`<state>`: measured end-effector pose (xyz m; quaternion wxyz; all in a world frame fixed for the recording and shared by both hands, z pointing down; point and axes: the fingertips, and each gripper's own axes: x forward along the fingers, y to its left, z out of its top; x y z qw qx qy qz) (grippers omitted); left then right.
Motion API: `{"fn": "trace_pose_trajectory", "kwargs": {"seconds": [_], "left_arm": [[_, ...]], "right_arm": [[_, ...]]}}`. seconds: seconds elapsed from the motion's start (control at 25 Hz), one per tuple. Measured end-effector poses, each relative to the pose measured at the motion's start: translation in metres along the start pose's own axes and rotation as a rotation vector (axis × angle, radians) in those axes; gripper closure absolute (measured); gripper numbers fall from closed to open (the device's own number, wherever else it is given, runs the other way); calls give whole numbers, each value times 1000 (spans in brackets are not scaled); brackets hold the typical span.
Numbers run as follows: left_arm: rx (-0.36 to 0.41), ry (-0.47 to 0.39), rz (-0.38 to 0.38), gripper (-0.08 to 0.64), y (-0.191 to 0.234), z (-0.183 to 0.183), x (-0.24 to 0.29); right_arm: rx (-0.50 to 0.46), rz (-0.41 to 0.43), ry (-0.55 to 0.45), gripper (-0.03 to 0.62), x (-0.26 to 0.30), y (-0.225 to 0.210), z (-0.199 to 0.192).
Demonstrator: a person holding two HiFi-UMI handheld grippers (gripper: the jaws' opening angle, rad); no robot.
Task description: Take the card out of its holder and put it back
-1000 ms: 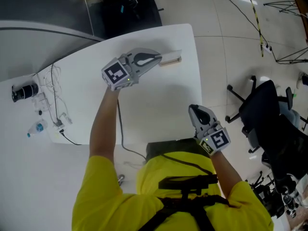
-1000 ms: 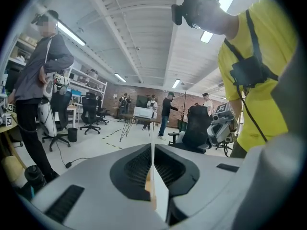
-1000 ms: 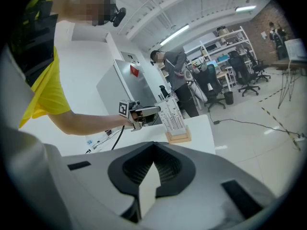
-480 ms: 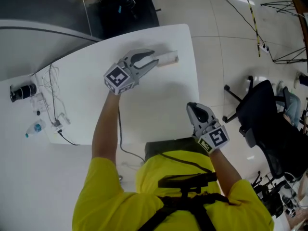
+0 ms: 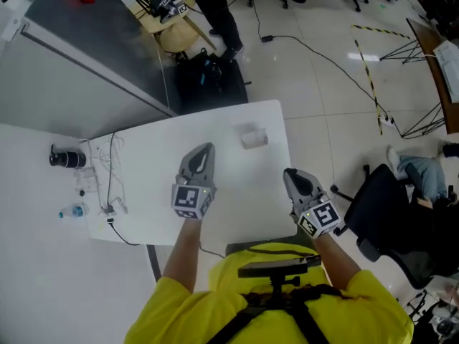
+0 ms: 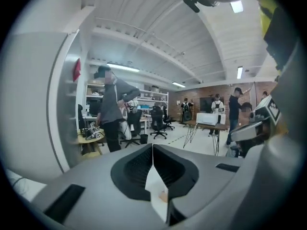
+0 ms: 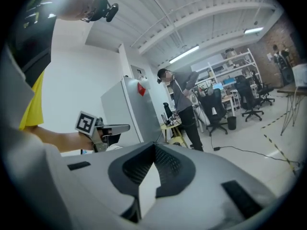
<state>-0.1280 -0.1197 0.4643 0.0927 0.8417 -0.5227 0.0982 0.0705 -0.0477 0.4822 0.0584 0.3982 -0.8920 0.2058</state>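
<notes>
Holder (image 5: 253, 137): small pale block, standing alone near the far edge of the white surface (image 5: 237, 192). It is blurred, so the card cannot be told apart from it, and I cannot tell whether it is seated.

Left gripper (image 5: 206, 147): jaws closed, tips meeting, nothing between them. It is over the middle of the surface, well apart from the holder.

Right gripper (image 5: 289, 172): jaws closed and empty, at the near right edge.

Change from earlier: a second ago the left gripper's jaws were at the holder, and half a second ago they were still on it. Now the left gripper is drawn back toward the person. The right gripper is about where it was. The head view has tipped up, and more of the floor and room shows.

Materials: both grippers are smooth grey plastic. Their jaw faces are black and finely ribbed, tapering to a point. Each marker cube is black-and-white. The surface is smooth and matte with rounded corners.
</notes>
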Motion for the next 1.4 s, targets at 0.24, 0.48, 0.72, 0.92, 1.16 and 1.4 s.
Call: {"fn": "trace_pose_trajectory", "kwargs": {"seconds": [0.24,0.48,0.72,0.92,1.16,1.4], "left_arm": [[-106,-84,123,549,-30,36,-37],[-180,-63,85,549,-81,29,-48],[-151,-24,44,549,-106,22,-50],[-119,-26,57,549,-108,21,-57],[-118,-23,58,549,-111,11,-63],[-100,-27,40,549,-116,19,-54]], "right_arm": [[-38,-9,-67,586,-15,-7,52],[-41,28,-67,588,-32,5,63],[-83,62,-82,588,-38,11,66],[-81,55,-90,588,-42,10,65],[-66,36,-110,588,-45,9,63],[-61,18,-117,588,-48,1,67]]}}
